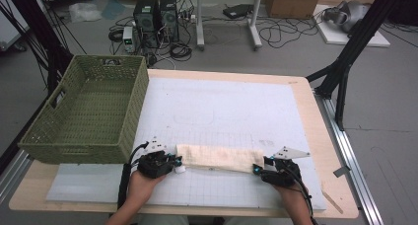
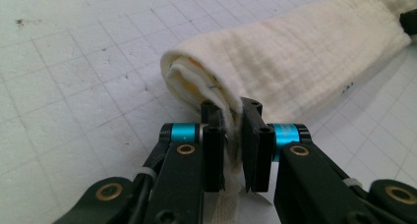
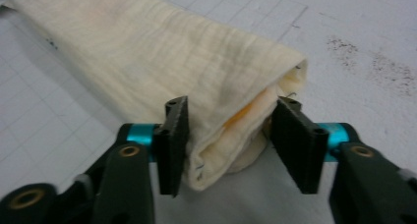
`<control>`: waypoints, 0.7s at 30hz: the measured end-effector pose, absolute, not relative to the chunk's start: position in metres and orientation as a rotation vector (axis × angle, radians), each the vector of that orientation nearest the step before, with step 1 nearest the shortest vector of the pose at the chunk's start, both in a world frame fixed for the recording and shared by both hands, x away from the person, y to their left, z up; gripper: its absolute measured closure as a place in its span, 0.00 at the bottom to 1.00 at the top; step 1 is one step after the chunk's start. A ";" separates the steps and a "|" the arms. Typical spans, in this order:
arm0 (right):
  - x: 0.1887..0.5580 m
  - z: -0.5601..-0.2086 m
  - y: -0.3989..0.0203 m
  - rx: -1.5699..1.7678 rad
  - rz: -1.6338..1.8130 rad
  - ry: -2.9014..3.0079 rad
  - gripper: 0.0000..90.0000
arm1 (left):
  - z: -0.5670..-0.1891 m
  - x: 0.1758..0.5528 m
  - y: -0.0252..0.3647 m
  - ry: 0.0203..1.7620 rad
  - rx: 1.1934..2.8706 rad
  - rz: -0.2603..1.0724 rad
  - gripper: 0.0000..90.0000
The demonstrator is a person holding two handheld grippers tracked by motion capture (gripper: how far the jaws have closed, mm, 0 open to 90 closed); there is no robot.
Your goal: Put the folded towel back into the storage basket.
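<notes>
left hand-held gripper [image 2: 232,145] pinches the folded cloth [image 1: 219,157] end; right hand-held gripper [image 3: 228,145] half-open, straddling the other end.

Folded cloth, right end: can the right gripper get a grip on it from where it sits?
Probably yes. The right gripper already straddles the end of the folded cloth, jaws apart on either side, nothing between them but fabric. The left gripper pinches the opposite end.

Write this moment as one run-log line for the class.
left tool: shut on cloth | right tool: open around cloth's other end | basket: left of cloth
</notes>
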State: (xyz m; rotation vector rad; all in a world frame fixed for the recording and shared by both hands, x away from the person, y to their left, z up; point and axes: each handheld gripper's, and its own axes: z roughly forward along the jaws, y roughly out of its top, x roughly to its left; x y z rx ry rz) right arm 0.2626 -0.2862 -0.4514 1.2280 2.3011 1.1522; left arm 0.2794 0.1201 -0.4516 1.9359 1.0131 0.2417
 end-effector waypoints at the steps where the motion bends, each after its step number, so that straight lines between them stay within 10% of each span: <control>1: 0.262 -0.451 -0.286 1.231 1.172 2.310 0.66 | -0.452 0.279 0.120 1.013 1.937 0.241 0.90; 6: 0.260 -0.451 -0.283 1.225 1.220 2.335 0.86 | -0.452 0.279 0.119 1.006 1.943 0.252 0.90; 21: 0.260 -0.428 -0.290 1.163 1.289 2.232 0.87 | -0.424 0.274 0.127 0.902 1.842 0.275 0.90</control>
